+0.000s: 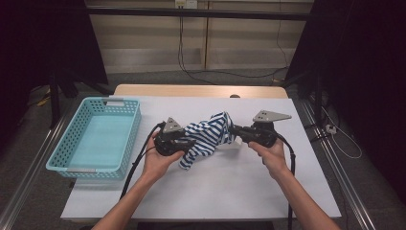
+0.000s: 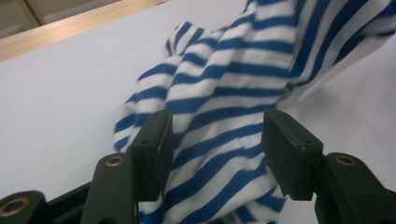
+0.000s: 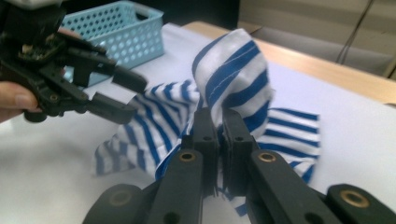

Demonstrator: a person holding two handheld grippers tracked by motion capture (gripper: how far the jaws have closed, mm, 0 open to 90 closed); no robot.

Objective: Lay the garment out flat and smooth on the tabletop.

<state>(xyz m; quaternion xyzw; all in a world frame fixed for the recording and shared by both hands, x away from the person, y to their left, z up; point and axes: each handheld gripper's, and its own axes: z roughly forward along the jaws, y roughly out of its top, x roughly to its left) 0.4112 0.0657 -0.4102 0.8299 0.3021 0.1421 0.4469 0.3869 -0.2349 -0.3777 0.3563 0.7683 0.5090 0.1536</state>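
A blue and white striped cloth (image 1: 207,136) lies bunched in the middle of the white table, partly lifted at its right end. My right gripper (image 1: 234,131) is shut on a fold of the striped cloth (image 3: 236,77), which rises above its jaws in the right gripper view. My left gripper (image 1: 189,143) is at the cloth's left side, open, its jaws standing apart with the striped cloth (image 2: 219,126) between and under them. The left gripper (image 3: 122,93) is also seen open in the right gripper view, just over the cloth's edge.
A light blue plastic basket (image 1: 95,136) with nothing in it sits at the table's left edge. The white table cover (image 1: 230,191) has bare room in front of and to the right of the cloth. A wooden table edge (image 1: 201,90) runs along the back.
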